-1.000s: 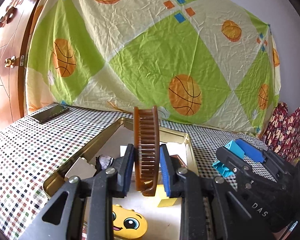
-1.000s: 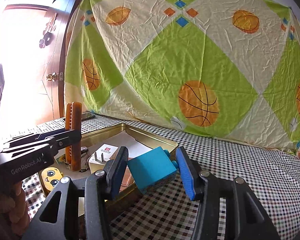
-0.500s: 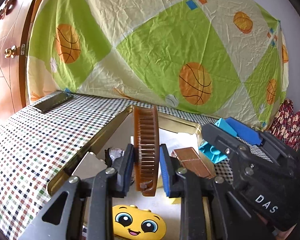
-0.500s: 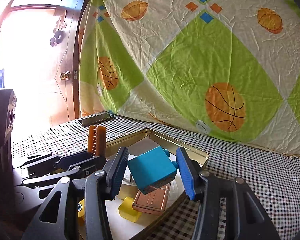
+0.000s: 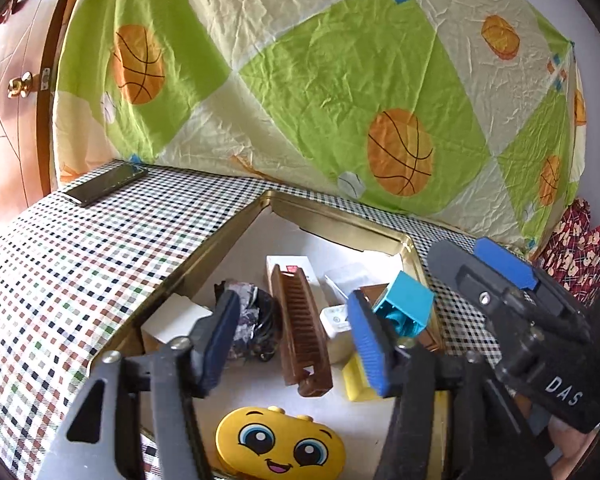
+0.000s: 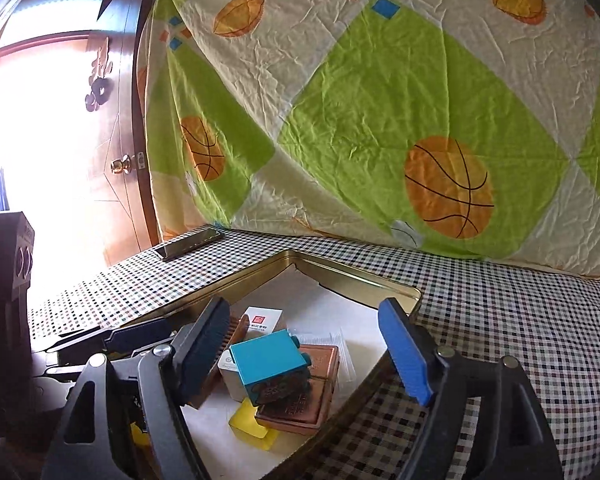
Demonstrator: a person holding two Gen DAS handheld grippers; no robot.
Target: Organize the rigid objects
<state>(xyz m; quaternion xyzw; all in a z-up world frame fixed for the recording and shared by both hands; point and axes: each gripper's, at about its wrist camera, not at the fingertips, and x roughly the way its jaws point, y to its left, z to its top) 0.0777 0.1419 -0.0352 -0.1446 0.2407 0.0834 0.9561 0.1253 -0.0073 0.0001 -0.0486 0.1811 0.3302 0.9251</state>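
A brown comb (image 5: 300, 328) lies in the gold tin (image 5: 340, 216), tilted against the things under it. It sits between the jaws of my left gripper (image 5: 292, 344), which are opening, and neither pad touches it. A blue block (image 6: 268, 364) rests tilted on a copper box (image 6: 312, 400) inside the tin (image 6: 340, 272). My right gripper (image 6: 304, 348) is opening around it with gaps on both sides. In the left wrist view the blue block (image 5: 404, 308) shows just past my right-hand pad, and the right gripper (image 5: 484, 268) hovers over the tin's right rim.
The tin also holds a yellow smiley case (image 5: 280, 440), a yellow block (image 6: 252, 420), a white box with a red mark (image 6: 264, 320), a white cube (image 5: 172, 316) and a dark crumpled item (image 5: 252, 320). A phone (image 5: 104, 186) lies on the checked cloth at far left.
Both grippers have gone from shut to open. The comb dropped from upright in the left jaws into the tin. The blue block left the right jaws and landed on the copper box.
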